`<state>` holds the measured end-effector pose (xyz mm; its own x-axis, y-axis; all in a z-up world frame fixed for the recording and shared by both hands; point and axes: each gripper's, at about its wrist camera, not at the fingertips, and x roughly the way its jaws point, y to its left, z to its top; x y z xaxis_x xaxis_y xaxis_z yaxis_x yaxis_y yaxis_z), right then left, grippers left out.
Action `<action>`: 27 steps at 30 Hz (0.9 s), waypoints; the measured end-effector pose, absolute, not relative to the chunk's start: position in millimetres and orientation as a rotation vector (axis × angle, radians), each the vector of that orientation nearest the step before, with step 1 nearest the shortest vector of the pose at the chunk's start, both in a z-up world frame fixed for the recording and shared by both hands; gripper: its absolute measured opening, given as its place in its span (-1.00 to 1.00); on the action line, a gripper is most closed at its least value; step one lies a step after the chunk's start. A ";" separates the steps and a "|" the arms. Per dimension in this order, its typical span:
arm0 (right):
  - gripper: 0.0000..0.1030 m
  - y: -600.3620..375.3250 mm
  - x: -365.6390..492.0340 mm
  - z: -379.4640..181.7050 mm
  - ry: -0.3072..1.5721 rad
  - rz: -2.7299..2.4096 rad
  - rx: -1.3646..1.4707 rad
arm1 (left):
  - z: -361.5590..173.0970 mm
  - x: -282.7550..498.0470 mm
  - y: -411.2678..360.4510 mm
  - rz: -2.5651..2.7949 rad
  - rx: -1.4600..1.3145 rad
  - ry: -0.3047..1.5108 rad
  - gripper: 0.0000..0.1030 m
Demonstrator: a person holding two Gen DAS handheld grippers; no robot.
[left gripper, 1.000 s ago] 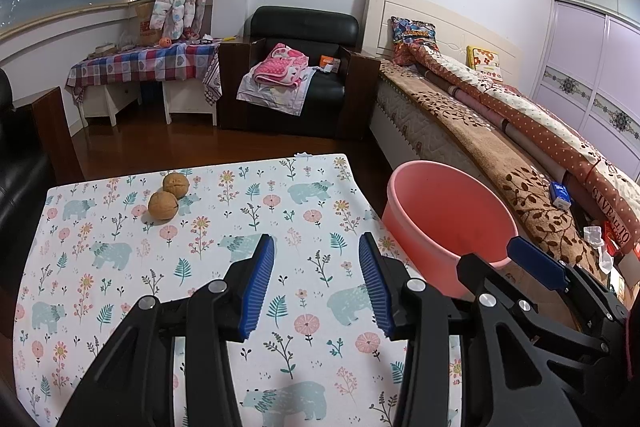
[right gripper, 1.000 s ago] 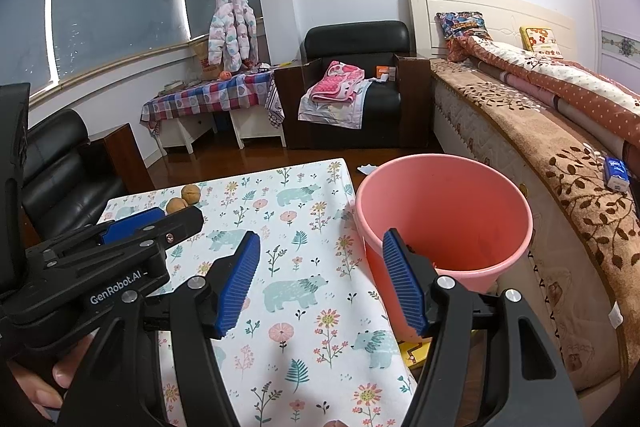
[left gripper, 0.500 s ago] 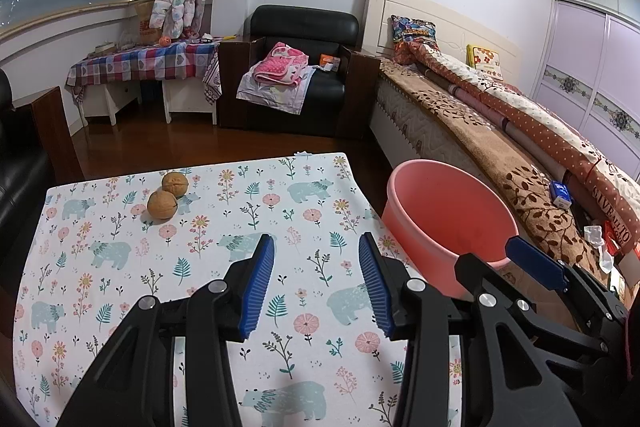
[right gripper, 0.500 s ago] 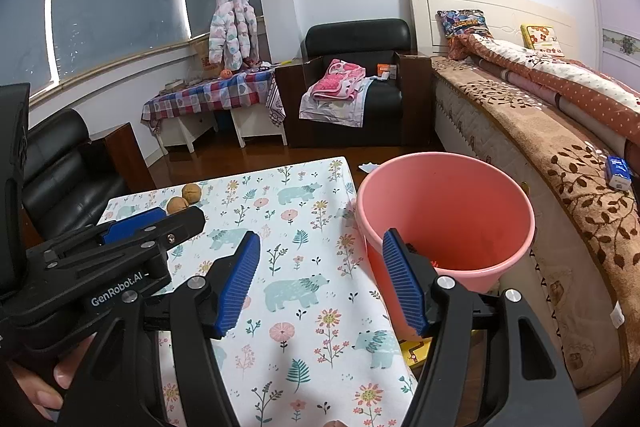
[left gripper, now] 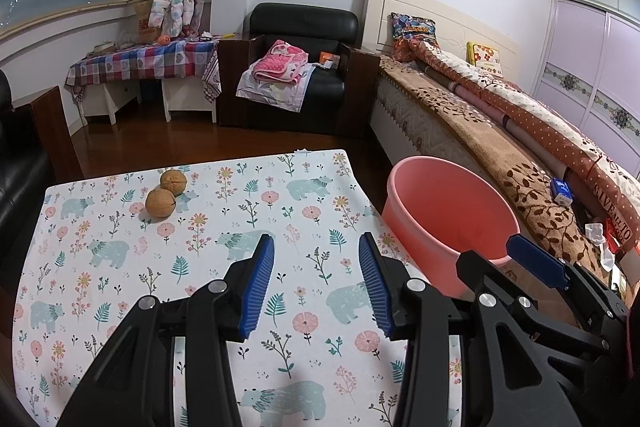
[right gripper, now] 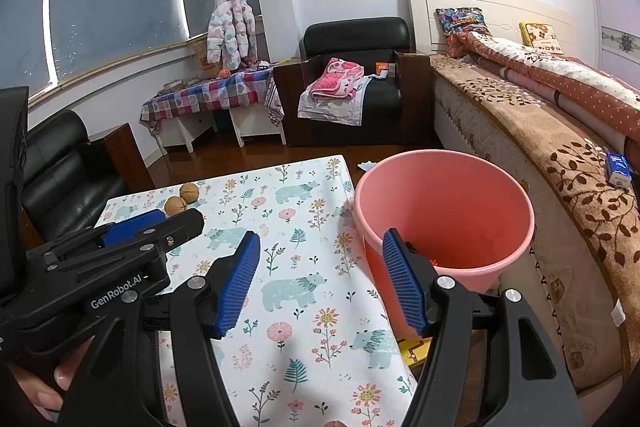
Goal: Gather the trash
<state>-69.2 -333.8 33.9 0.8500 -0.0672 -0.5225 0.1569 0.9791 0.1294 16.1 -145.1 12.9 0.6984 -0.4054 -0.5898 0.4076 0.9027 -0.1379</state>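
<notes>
Bedroom w/ floral tablecloth (left gripper: 248, 211): two walnuts (left gripper: 160, 202) are sitting touching at its far left, well apart from pink bucket (right gripper: 444, 211) standing off the right edge. I'm holding left gripper (left gripper: 316, 281) & right gripper (right gripper: 320, 279) over the cloth, fingers spread, gripping nothing.

A black armchair (left gripper: 304, 67) with pink clothes (left gripper: 280, 63) stands beside the bed (left gripper: 500, 115).
</notes>
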 end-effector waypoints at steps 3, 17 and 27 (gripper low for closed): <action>0.25 -333.3 -69.2 33.4 0.544 -0.119 0.169 | 11.3 16.7 -145.2 -0.453 0.004 0.658 -0.15; 0.25 -333.7 -68.4 28.9 0.551 -0.121 0.170 | 4.3 19.3 -144.2 -0.455 0.005 0.668 -0.15; 0.25 -333.3 -68.5 23.3 0.556 -0.123 0.170 | 1.6 20.9 -143.8 -0.456 0.005 0.667 -0.15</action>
